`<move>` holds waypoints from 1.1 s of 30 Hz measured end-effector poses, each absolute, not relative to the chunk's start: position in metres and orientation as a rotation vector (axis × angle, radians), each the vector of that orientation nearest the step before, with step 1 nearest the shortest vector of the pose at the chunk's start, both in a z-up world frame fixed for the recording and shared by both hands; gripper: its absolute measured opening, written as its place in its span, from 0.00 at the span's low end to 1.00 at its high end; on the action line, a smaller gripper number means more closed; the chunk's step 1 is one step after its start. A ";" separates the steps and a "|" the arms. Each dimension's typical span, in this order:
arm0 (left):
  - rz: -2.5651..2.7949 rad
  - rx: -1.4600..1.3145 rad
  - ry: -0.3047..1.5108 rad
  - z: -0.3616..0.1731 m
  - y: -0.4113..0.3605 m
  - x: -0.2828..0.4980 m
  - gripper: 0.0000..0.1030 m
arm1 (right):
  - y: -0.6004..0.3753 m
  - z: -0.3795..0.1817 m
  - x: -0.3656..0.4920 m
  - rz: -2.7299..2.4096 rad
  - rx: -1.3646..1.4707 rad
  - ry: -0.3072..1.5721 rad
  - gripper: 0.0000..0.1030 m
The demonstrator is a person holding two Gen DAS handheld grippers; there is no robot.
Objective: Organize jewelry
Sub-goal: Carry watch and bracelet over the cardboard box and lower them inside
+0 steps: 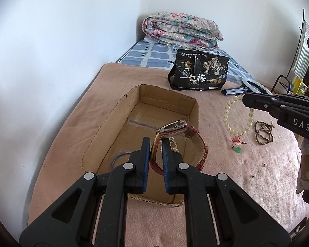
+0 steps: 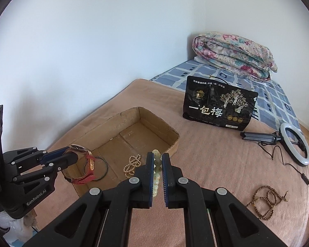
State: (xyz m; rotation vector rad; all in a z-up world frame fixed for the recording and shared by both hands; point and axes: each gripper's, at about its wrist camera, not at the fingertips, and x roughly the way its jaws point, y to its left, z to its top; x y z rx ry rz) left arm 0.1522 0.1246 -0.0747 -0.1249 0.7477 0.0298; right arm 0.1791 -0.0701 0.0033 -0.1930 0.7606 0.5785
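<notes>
An open cardboard box (image 1: 113, 119) (image 2: 171, 131) lies on a pink blanket. My left gripper (image 1: 156, 144) (image 2: 70, 154) is shut on a watch with a red strap (image 1: 175, 128) (image 2: 88, 164) and holds it above the box's near end. My right gripper (image 2: 157, 158) (image 1: 245, 99) is shut on a pale green bead bracelet (image 2: 157, 170) (image 1: 228, 115), which hangs above the blanket right of the box. A white pearl string (image 2: 131, 164) (image 1: 174, 144) and a thin dark bangle (image 2: 101, 177) lie in the box. A brown bead string (image 2: 265, 201) (image 1: 263, 131) lies on the blanket.
A black snack bag (image 2: 218, 105) (image 1: 197, 72) stands behind the box. A ring light on a folded tripod (image 2: 296, 144) lies at the right with its cable. A folded floral quilt (image 2: 232, 55) sits on the blue checked sheet by the white wall.
</notes>
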 end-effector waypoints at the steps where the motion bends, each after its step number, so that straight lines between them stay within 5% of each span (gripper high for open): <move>1: 0.034 -0.127 0.750 -0.076 0.127 0.153 0.09 | -0.066 0.003 0.181 0.582 -0.196 0.761 0.05; 33: 0.062 -0.149 0.805 -0.113 0.150 0.193 0.10 | -0.011 -0.049 0.253 0.620 -0.163 0.857 0.09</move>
